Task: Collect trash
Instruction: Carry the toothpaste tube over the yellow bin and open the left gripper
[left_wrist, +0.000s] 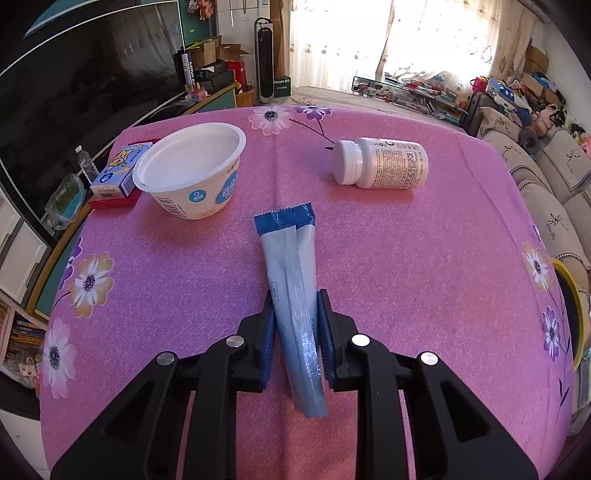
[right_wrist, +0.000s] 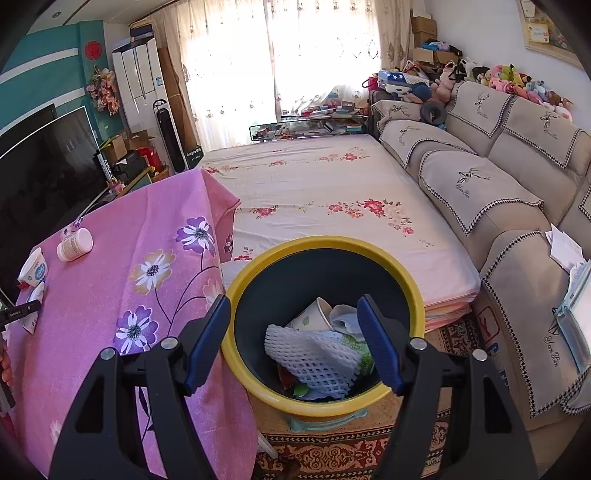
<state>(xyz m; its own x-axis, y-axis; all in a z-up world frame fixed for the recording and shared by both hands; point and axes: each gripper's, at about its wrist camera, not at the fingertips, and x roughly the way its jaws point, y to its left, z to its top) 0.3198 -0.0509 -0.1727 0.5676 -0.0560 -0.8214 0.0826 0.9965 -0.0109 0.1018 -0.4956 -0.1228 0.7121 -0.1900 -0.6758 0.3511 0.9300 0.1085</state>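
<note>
A blue-and-white sachet (left_wrist: 291, 295) is pinched between the pads of the left gripper (left_wrist: 297, 325), lying on the pink flowered tablecloth (left_wrist: 424, 258). Beyond the sachet, a white tub (left_wrist: 192, 170) is seen to its left and a toppled pill bottle (left_wrist: 380, 162) to its right. The right gripper (right_wrist: 295, 332) is held wide and empty above the yellow-rimmed bin (right_wrist: 258, 380), just beside the tablecloth's edge.

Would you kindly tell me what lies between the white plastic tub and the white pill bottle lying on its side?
Only bare pink floral tablecloth lies between the tub and the bottle, as the left wrist view shows.
</note>
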